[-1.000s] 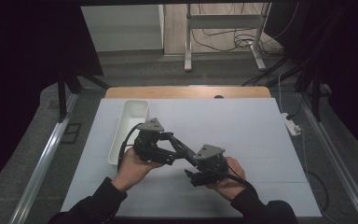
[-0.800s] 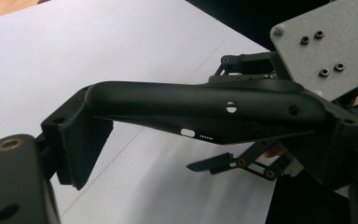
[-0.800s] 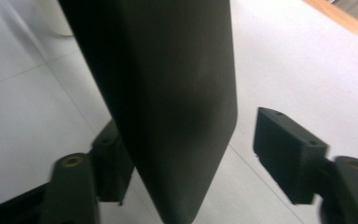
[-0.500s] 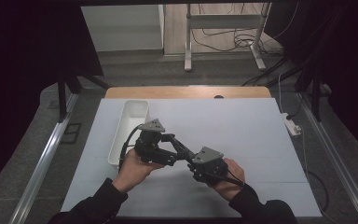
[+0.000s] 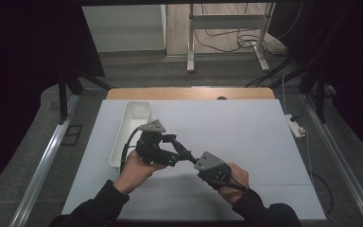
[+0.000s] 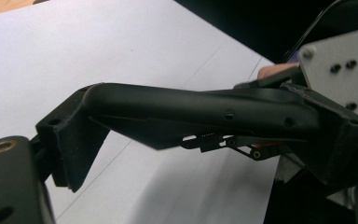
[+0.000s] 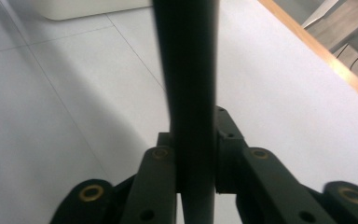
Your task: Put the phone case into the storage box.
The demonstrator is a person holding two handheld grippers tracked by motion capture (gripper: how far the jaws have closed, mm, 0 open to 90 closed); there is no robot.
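The room in the high view was dim, its left and right edges falling to near black, while light from above fell evenly on the pale white tabletop (image 5: pixel 246 137). Soft shadows lay under the hands. In the right gripper view a black bar (image 7: pixel 189 93) stood blurred, too close for focus. The left gripper view was sharper, with a faint sheen along the curved black plastic arm (image 6: pixel 191 105).

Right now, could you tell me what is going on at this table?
A person holds a claw in each hand over the white table. The left claw and the right claw meet near the middle, and the right one's jaws look closed. A white tray sits beside the left hand; nothing else is being handled.
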